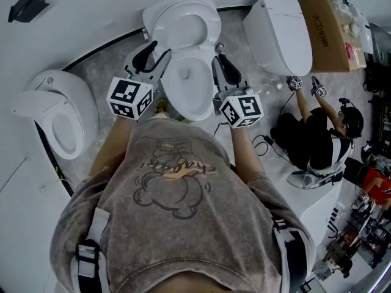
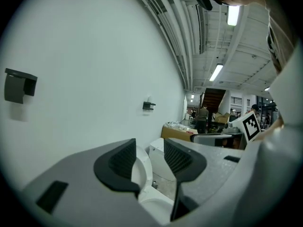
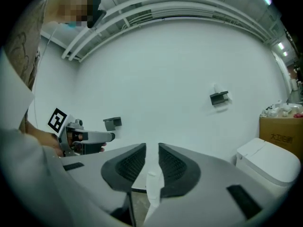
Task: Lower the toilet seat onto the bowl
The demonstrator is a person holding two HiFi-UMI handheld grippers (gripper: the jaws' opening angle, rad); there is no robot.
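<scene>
Reaching forward and down on both sides. Holding the left gripper (image 1: 156,50) at the left edge of the seat (image 1: 186,99), jaws well apart astride its white rim, not pressing. Holding the right gripper (image 1: 223,63) at the right edge, jaws barely parted about a thin white edge. Finding the seat white, glossy, apparently flat on the bowl (image 1: 186,75), lid (image 1: 183,23) upright behind.

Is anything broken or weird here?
Nothing looks broken or spilled. It is just funny that three toilets stand close together on one floor: the middle toilet, a left toilet and a right toilet.
</scene>
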